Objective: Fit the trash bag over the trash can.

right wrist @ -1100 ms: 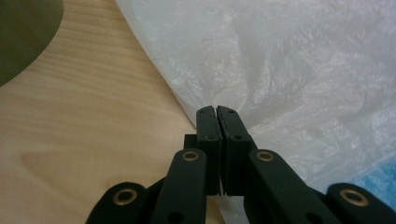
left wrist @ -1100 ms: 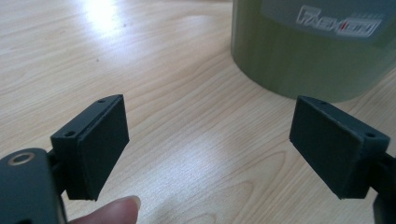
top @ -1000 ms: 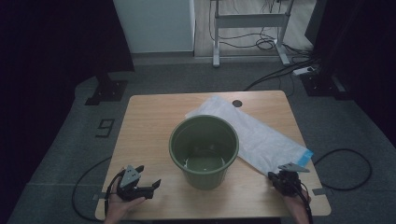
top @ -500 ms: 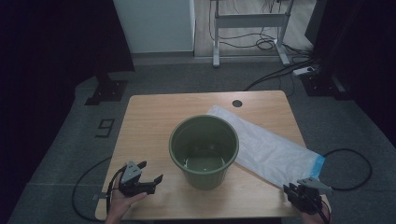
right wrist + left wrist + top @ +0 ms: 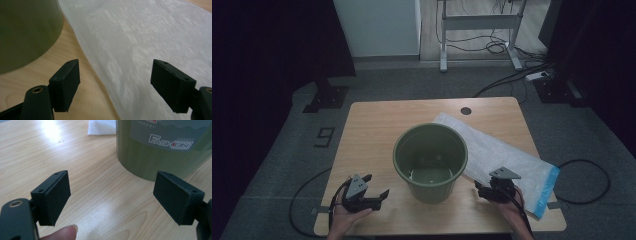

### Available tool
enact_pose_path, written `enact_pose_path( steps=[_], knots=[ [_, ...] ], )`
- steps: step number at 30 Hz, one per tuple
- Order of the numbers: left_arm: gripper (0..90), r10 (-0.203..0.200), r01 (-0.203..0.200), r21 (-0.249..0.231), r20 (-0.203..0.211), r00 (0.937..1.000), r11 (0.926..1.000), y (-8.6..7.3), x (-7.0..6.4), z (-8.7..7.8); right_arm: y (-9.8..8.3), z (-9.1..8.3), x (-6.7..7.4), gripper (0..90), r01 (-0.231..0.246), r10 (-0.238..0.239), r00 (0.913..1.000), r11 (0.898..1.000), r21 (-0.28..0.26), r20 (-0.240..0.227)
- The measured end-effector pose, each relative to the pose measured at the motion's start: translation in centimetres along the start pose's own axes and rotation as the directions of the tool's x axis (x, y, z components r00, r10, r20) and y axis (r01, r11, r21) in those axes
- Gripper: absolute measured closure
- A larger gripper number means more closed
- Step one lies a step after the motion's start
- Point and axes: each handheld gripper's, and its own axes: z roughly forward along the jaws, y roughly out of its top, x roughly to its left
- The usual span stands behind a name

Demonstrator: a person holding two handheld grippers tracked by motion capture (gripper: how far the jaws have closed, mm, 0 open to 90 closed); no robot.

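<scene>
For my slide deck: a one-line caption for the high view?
Open left gripper and right gripper flank a green bucket beside a white bag.

1 green bucket; 1 white plastic bag; 1 table; 2 grippers: left gripper, right gripper

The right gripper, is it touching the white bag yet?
Apart. In the right gripper view the right gripper is open, the white bag passing beneath, nothing pinched.

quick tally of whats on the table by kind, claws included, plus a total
green bucket: 1
white plastic bag with blue edge: 1
claws: 2, the left claw and right claw, both open
total: 4
</scene>
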Motion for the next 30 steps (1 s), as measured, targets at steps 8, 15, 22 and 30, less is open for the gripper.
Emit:
enact_pose_path(
  steps=[8,15,22,30],
  knots=[
    [14.2,-0.008,0.008,-0.001,-0.009,0.9999,1.0,-0.4,0.0,-0.6,1.2,3.0,0.9,21.6,0.014,-0.014,0.9998,0.999,0.032,-0.013],
    [14.3,-0.02,0.02,-0.002,-0.022,0.9995,0.9998,-0.8,0.2,-1.0,1.8,4.6,1.3,34.6,0.016,-0.017,0.9996,0.999,0.041,0.024],
    [14.4,-0.012,0.012,0.01,-0.028,0.9995,0.9999,-0.8,0.1,-0.8,1.2,3.5,0.4,79.7,-0.033,0.032,0.9986,0.999,0.029,0.043],
    [14.4,-0.011,0.011,0.006,-0.027,0.9996,0.9999,-0.8,0.0,-1.0,-0.8,0.9,-0.3,85.3,-0.082,0.08,0.9942,0.996,0.035,0.072]
  ],
)
